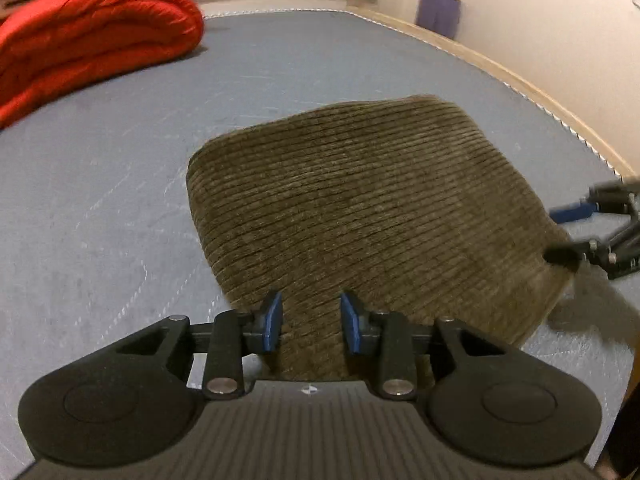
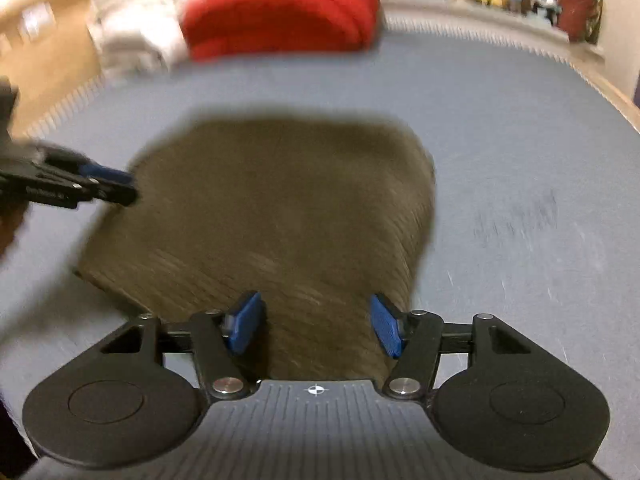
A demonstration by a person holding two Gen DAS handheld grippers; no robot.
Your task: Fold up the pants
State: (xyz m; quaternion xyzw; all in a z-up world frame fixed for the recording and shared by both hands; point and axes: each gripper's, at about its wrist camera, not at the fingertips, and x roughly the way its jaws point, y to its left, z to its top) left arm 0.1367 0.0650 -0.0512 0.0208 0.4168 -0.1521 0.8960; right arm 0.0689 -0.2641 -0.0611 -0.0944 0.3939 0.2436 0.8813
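Judging fold near done: we see pants (image 1: pixel 360 208) in compact bundle on mat (image 1: pixel 100 200); left gripper (image 1: pixel 311 326), right gripper (image 2: pixel 316 326) both parted, gripping nothing; maybe final tidy left.

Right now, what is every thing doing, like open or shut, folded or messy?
Pants: folded into a flat brown bundle, lying on the grey mat.
Left gripper: open, fabric between its fingers, not pinched.
Right gripper: open wide, fabric between its fingers, not pinched.
Red quilt: folded in a thick roll, lying apart from the pants.
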